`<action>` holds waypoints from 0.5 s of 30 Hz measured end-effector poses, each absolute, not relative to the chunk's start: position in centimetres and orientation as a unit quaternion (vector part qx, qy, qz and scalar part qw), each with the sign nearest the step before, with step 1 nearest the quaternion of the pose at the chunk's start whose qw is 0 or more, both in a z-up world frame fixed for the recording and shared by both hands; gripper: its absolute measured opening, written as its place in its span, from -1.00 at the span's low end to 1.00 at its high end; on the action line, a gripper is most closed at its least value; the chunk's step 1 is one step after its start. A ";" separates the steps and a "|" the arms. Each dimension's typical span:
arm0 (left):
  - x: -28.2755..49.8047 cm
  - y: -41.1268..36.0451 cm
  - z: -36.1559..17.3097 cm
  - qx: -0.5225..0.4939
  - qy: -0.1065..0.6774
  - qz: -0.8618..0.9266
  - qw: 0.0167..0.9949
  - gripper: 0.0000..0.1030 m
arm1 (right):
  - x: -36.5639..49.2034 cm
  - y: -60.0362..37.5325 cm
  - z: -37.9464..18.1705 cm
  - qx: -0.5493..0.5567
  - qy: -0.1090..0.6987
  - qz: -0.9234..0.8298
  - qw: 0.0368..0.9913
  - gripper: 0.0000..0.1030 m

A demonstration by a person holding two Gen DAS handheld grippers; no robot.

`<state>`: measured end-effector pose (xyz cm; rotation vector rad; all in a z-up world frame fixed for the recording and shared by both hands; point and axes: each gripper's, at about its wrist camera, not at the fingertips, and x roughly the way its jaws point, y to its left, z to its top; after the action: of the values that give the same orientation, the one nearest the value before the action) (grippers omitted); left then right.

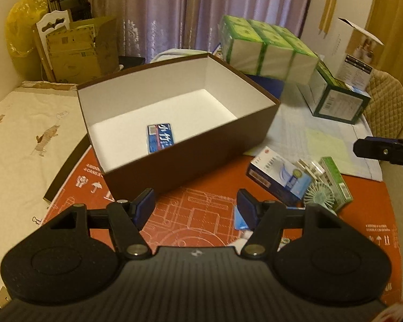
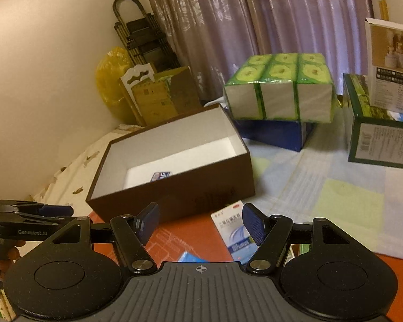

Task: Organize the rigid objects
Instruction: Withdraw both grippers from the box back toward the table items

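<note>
Both tongs are spread and hold nothing: the left gripper (image 1: pixel 196 204) hovers over the red board (image 1: pixel 201 204), the right gripper (image 2: pixel 200 222) just before a white-blue medicine box (image 2: pixel 232 230). Behind them the brown box (image 1: pixel 190 155) stands open, with one blue packet (image 1: pixel 159 138) on its white floor. Right of it lie a small fan (image 1: pixel 318 197) and a green carton (image 1: pixel 335 177), touching each other. Tissue packs (image 2: pixel 279 88) stand further back.

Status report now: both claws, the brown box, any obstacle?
Left claw open, empty. Right claw open, empty. Brown cardboard box holds one blue card. White-blue medicine carton waits outside; path clear.
</note>
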<state>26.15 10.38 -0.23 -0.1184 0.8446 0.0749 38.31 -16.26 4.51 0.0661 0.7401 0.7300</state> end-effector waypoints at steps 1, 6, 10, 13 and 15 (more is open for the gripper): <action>26.0 10.2 -0.3 -0.056 0.410 0.033 0.910 0.23 | 38.1 -16.3 4.5 0.031 0.354 0.348 0.867 0.27; 25.2 9.2 -0.9 -0.046 0.414 0.022 0.909 0.23 | 37.1 -16.5 3.9 0.031 0.360 0.345 0.866 0.27; 25.0 8.5 -1.8 -0.027 0.422 0.021 0.906 0.23 | 36.4 -16.7 3.1 0.024 0.371 0.340 0.864 0.27; 24.7 8.1 -2.5 -0.018 0.427 0.015 0.904 0.23 | 35.9 -16.9 2.3 0.020 0.385 0.335 0.860 0.27; 24.5 7.9 -3.0 -0.014 0.429 0.006 0.903 0.23 | 35.5 -17.0 1.7 0.019 0.395 0.332 0.856 0.27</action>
<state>24.52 7.89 -2.98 -0.0293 0.8867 0.0120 35.52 -17.04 1.67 0.0397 0.8297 0.6985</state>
